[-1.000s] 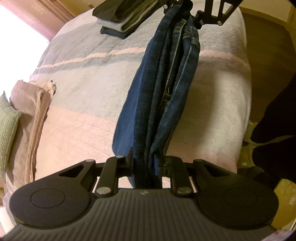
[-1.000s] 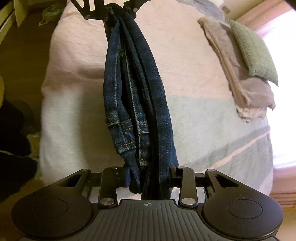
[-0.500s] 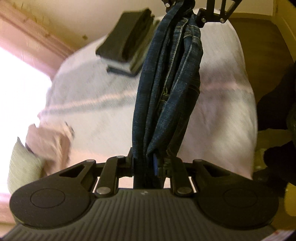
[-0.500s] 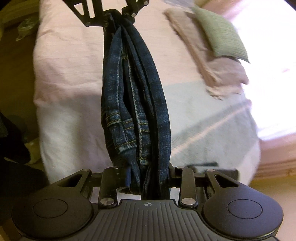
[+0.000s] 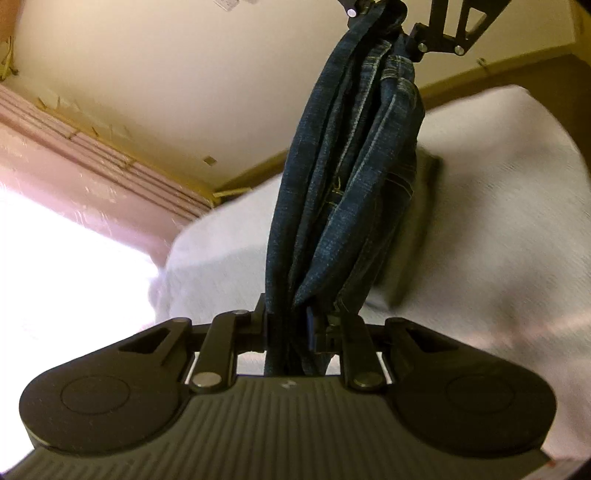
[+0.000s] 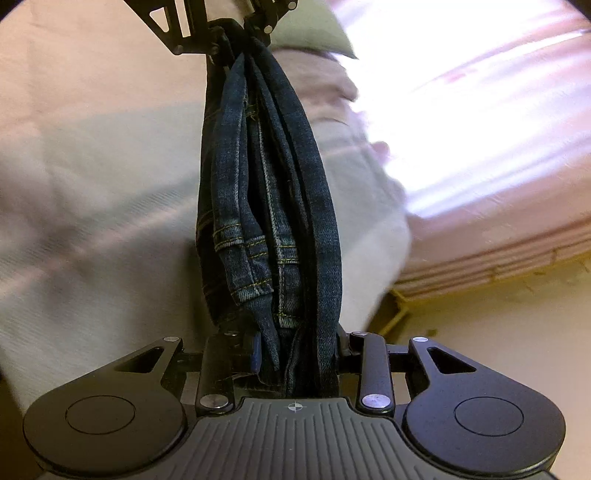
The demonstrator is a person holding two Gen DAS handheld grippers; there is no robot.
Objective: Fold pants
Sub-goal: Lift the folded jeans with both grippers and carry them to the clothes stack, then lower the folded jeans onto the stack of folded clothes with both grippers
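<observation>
Folded dark blue jeans (image 5: 347, 192) hang in the air, stretched as a thick bundle between my two grippers, above the bed (image 5: 498, 229). My left gripper (image 5: 295, 332) is shut on one end of the jeans; the right gripper (image 5: 402, 22) holds the other end at the top of the left wrist view. In the right wrist view the jeans (image 6: 266, 206) run from my right gripper (image 6: 295, 354), shut on their hemmed end, up to the left gripper (image 6: 236, 33). Fabric hides the pads of both.
The bed carries a pale striped blanket (image 6: 92, 192). A dark folded stack (image 5: 417, 229) lies on the bed behind the jeans. A green pillow (image 6: 314, 33) and pinkish folded bedding (image 6: 332, 96) lie near a bright curtained window (image 6: 480, 96). A wall (image 5: 166, 92) stands beyond the bed.
Both grippers rose and swung toward the window side, carrying the jeans stretched between them. More wall and curtain show now, and less of the bed. Both grips stayed the same.
</observation>
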